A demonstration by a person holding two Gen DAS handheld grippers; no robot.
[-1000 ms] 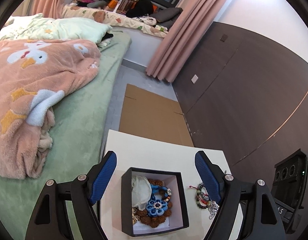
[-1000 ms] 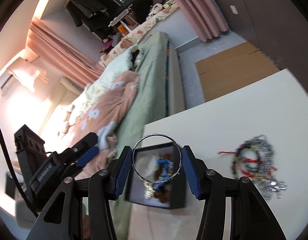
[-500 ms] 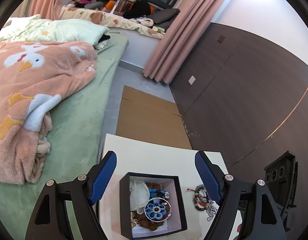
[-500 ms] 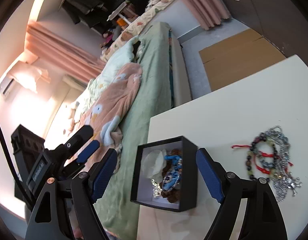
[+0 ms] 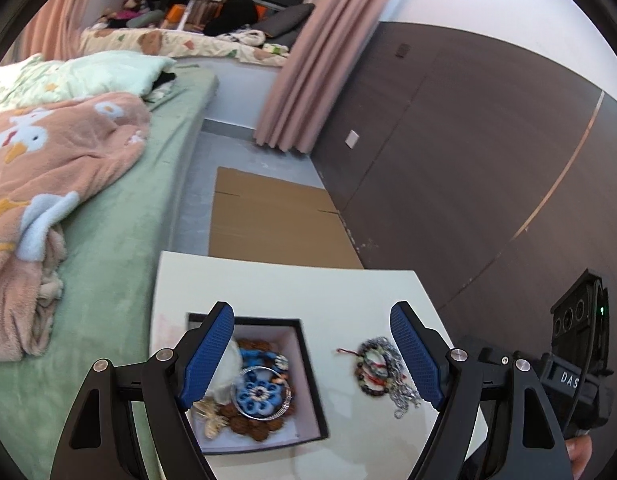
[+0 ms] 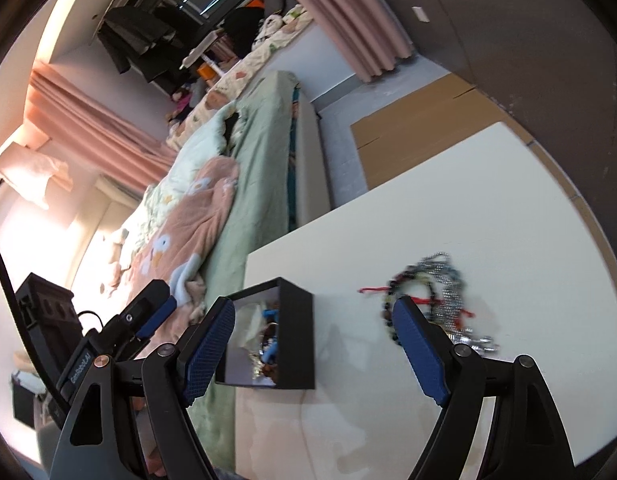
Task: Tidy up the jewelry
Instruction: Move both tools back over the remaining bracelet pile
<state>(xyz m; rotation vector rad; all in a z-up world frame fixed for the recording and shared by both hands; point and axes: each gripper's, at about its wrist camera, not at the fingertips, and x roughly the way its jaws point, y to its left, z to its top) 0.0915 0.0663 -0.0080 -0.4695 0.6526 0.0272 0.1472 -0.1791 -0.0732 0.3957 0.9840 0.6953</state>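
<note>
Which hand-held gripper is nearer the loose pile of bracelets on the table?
Right. The right hand-held gripper has one finger just short of the bracelet pile. The left hand-held gripper hangs over the black box, with the pile beside its right finger.

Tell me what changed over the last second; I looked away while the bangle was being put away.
The right gripper let go of the silver bangle: its fingers have just been opening and now hold nothing. The bangle lies in the black box, ringing the blue flower piece. Both grippers shifted sideways. The left gripper stayed open, and the bracelet pile stayed on the table.
</note>
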